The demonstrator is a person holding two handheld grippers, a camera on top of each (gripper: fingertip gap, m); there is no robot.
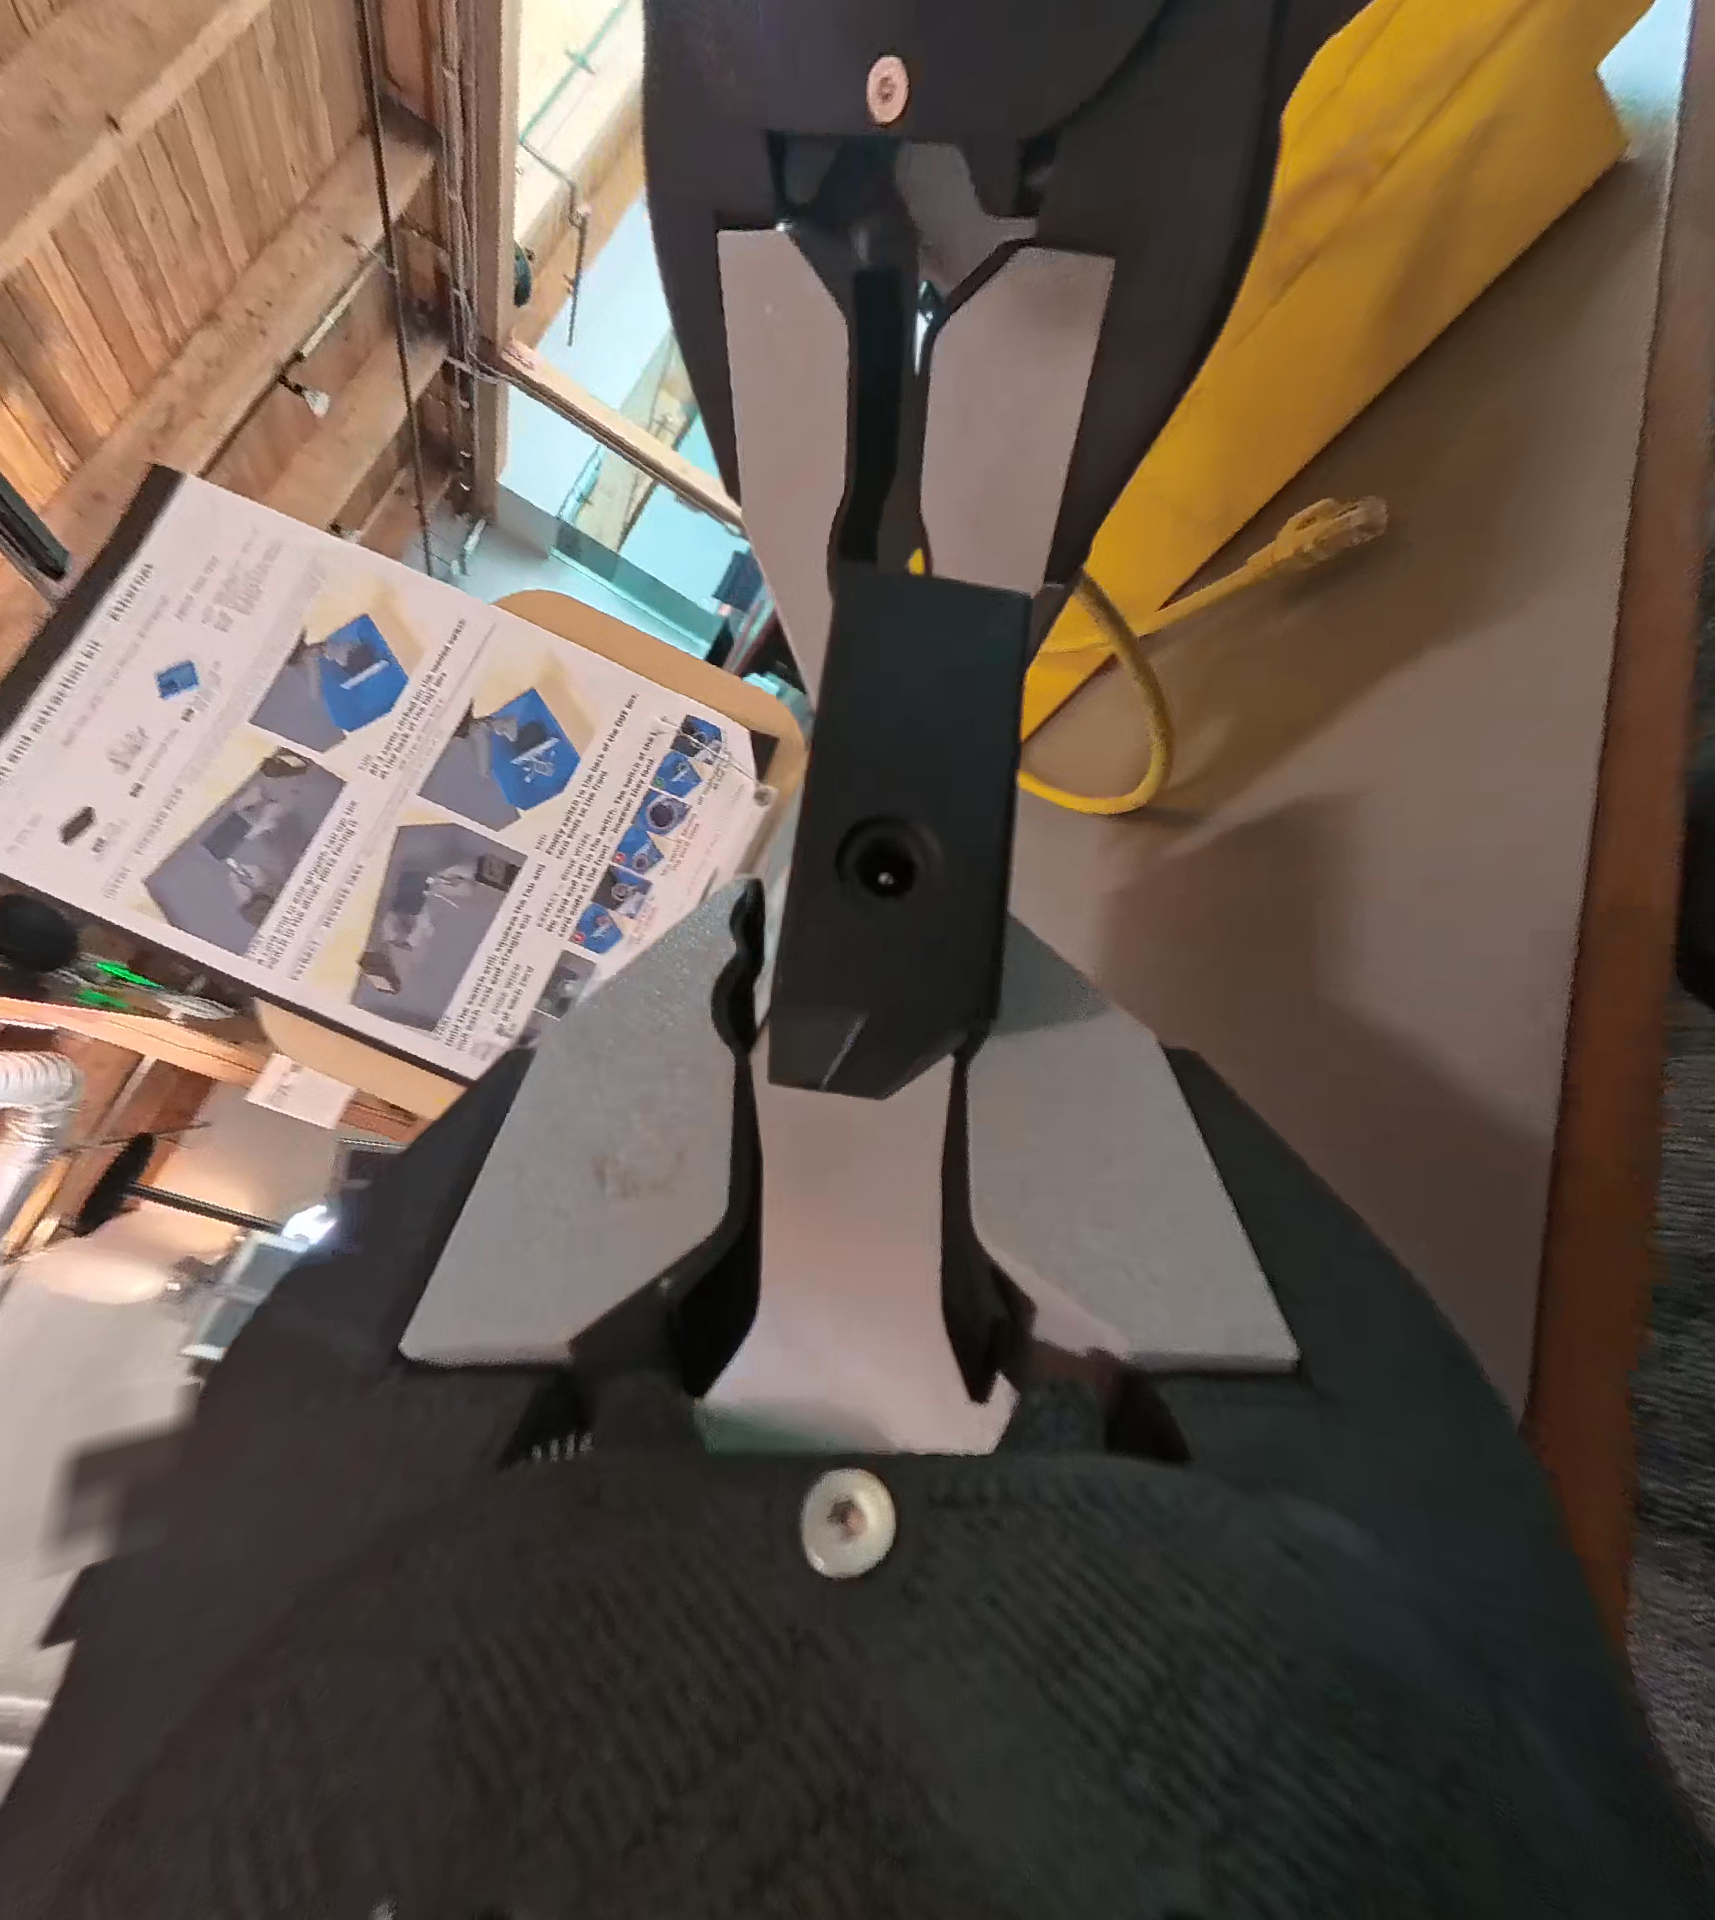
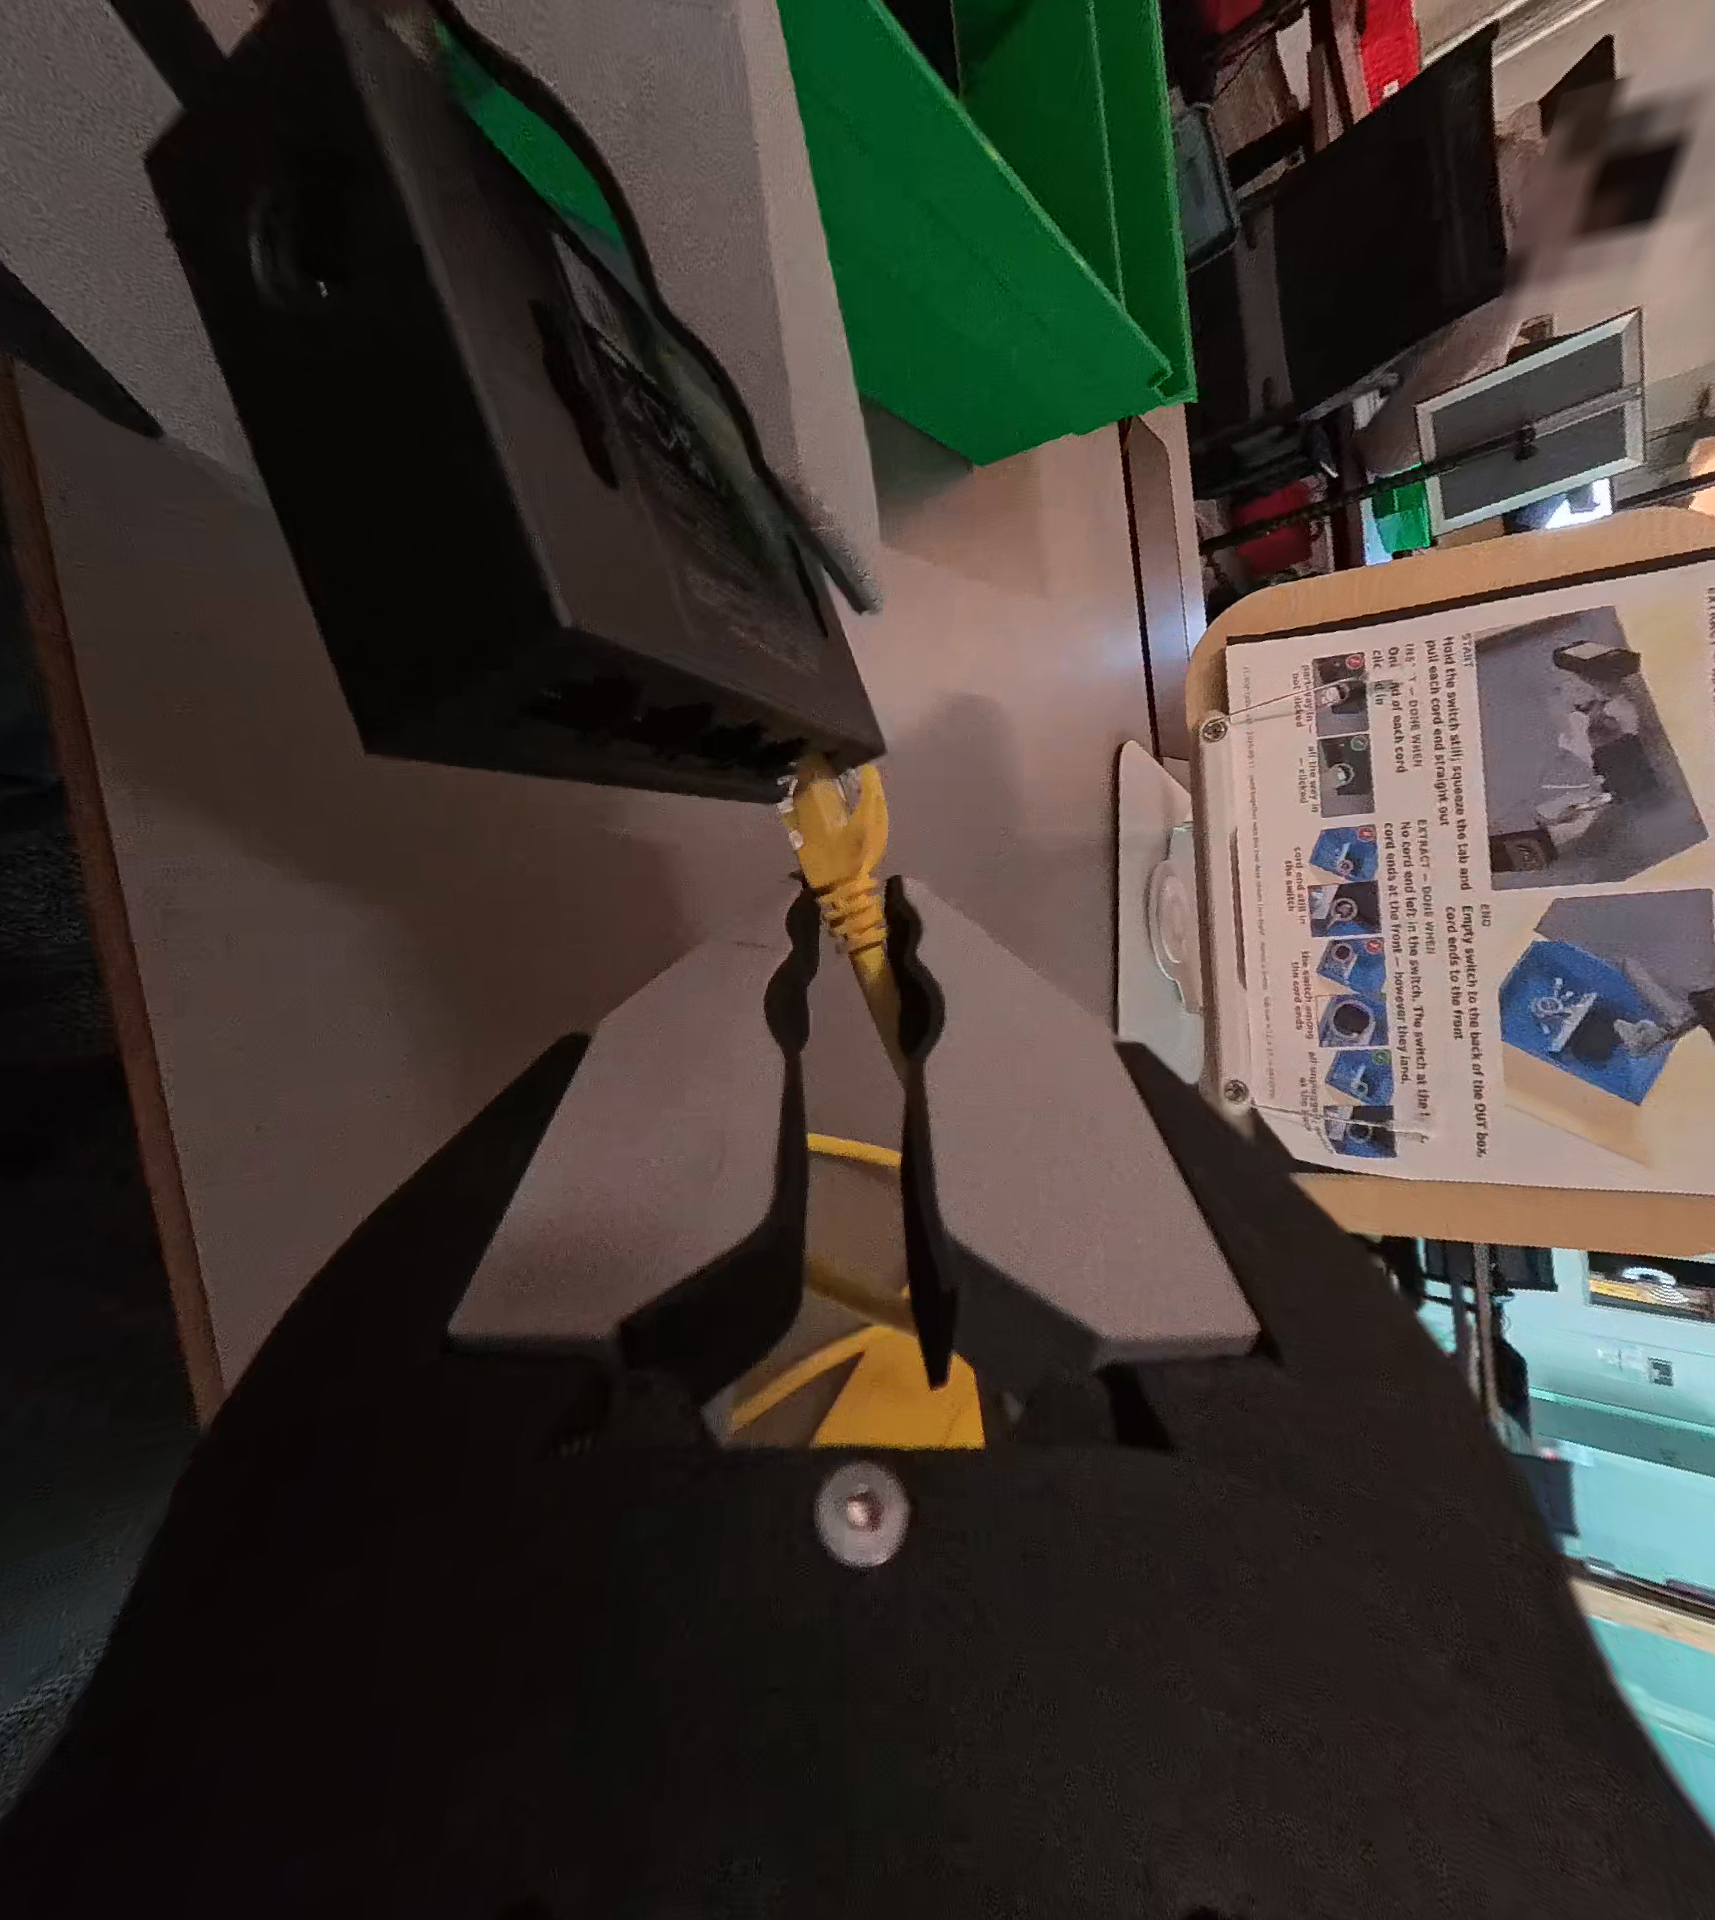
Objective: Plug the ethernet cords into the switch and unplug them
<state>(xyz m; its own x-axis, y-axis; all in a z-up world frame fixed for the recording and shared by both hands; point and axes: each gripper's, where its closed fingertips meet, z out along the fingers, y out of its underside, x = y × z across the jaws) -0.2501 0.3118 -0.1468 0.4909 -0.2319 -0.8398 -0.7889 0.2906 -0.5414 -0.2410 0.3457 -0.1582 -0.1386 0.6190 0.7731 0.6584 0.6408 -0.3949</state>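
switch [image 2: 479,447]: black box up around 10 o'clock in the right wrist view, gripped by the left gripper [image 1: 863,997], port row facing the plug
yellow cord [image 2: 845,862]: plug right at the end port, can't tell if it's seated
right gripper [image 2: 855,987]: pinched narrow on the cord boot, dead center
spare cord end [image 1: 1320,535]: lying on the table [image 1: 1404,935] at 2 o'clock in the left view
step: looks like plugging in, or maybe pulling out
next: push straight along the port, keep the switch still
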